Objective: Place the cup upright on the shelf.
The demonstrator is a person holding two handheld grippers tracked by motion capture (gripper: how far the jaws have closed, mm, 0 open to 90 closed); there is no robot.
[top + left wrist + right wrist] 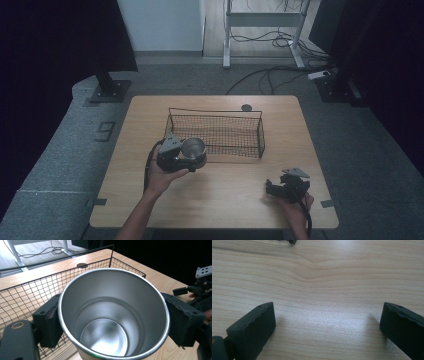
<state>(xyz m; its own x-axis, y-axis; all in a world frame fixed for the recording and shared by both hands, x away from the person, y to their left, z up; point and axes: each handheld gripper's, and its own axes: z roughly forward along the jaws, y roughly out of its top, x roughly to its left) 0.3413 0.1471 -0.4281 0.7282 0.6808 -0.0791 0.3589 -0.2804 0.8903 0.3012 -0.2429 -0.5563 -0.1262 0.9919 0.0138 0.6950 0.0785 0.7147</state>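
Note:
A shiny steel cup (193, 148) (113, 315) sits upright between the jaws of my left gripper (186, 155) (113, 322), which is shut on its sides. The cup is empty and hangs at the near left corner of a black wire basket (216, 132) (30, 292). My right gripper (272, 189) (327, 325) rests low over the wooden table (215, 195) (319, 277) at the near right, jaws spread wide with bare wood between them. In the left gripper view that right gripper (200, 287) appears at the far right edge.
The wire basket stands in the middle of the table and holds nothing that I can see. A round grommet (246, 107) (82, 265) lies in the tabletop behind it. Desk legs and cables (280, 40) are on the floor beyond the table.

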